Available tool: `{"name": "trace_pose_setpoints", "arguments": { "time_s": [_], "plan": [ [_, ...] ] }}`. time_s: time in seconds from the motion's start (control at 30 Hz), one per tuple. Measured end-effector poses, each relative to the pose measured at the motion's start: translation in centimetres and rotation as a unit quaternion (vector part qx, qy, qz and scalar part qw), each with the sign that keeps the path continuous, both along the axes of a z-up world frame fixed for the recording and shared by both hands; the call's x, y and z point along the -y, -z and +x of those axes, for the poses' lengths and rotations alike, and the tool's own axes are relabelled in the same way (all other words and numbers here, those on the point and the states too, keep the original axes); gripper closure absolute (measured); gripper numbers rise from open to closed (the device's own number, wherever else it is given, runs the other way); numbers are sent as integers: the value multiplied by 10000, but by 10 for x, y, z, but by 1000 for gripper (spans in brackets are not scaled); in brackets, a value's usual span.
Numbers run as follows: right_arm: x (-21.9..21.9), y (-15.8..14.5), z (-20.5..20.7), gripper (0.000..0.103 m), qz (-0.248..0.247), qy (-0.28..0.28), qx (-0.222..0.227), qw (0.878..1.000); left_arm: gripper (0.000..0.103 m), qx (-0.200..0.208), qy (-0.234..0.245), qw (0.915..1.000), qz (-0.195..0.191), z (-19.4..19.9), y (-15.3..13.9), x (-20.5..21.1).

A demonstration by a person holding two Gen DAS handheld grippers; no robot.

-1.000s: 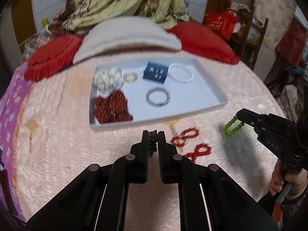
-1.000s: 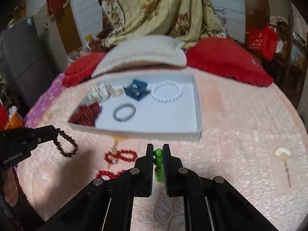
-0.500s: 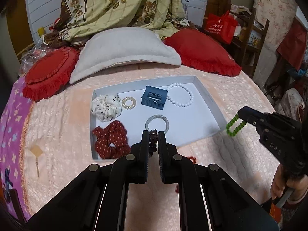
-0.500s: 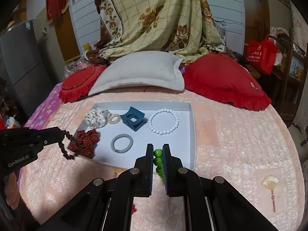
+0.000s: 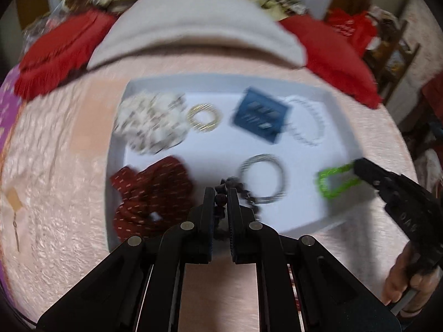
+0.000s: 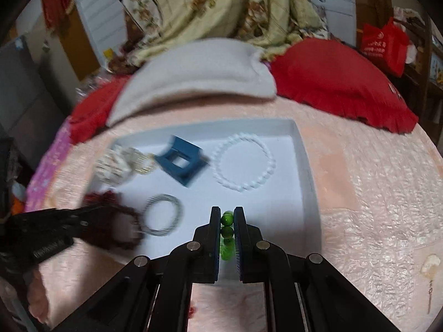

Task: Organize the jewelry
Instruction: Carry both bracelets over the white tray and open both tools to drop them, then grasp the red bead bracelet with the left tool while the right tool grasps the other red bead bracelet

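A white tray (image 5: 340,116) (image 6: 301,152) lies on the pink bedspread. It holds a white scrunchie (image 5: 149,121), a red scrunchie (image 5: 149,191), a gold ring (image 5: 204,117), a blue hair claw (image 5: 260,116) (image 6: 181,160), a white bead bracelet (image 6: 245,166) and a silver bangle (image 5: 261,178) (image 6: 163,215). My left gripper (image 5: 221,193) is shut on a dark bead bracelet (image 5: 241,191) over the tray's front. My right gripper (image 6: 227,213) is shut on a green bead bracelet (image 6: 227,235) (image 5: 336,181) over the tray's front right.
A white pillow (image 6: 193,77) and red cushions (image 6: 337,80) lie behind the tray. A small fan charm (image 6: 430,262) lies on the bedspread at the right. Red beads (image 6: 191,310) show under my right gripper.
Both grippers have moved forward and down over the tray, each carrying its bracelet. The tray now looks much closer in both views.
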State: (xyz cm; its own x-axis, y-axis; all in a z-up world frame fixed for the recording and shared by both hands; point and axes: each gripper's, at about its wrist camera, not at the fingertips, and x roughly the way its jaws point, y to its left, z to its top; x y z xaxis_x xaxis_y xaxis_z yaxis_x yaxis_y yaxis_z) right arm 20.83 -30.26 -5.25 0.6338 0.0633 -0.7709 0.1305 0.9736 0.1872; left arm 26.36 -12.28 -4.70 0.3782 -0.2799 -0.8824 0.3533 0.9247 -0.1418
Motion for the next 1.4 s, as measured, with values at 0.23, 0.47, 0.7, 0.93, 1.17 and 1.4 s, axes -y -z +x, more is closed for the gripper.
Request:
{"name": "trace_pose_setpoints", "arguments": {
  "time_s": [0.23, 0.47, 0.7, 0.93, 1.17, 1.4],
  "plan": [
    [22, 23, 6, 95, -277, 313, -240, 9988, 95, 90, -66, 9999, 117, 7, 8, -6],
    [27, 2, -14, 79, -331, 394, -12, 9987, 86, 246, 93, 9995, 181, -14, -8, -1],
    [16, -26, -61, 66, -455, 289, 378, 9978, 78, 685, -105, 9976, 92, -59, -45, -27],
    [-23, 7, -105, 66, 52, -514, 81, 9986, 73, 411, -401, 9982, -174, -111, -29, -58],
    [-60, 39, -111, 71, -12, -872, -171, 9960, 73, 115, -289, 9995, 20, -140, 2, -58],
    [-63, 50, -114, 94, -379, -774, -449, 9953, 73, 222, -157, 9996, -26, -145, 1, -53]
  ]
}}
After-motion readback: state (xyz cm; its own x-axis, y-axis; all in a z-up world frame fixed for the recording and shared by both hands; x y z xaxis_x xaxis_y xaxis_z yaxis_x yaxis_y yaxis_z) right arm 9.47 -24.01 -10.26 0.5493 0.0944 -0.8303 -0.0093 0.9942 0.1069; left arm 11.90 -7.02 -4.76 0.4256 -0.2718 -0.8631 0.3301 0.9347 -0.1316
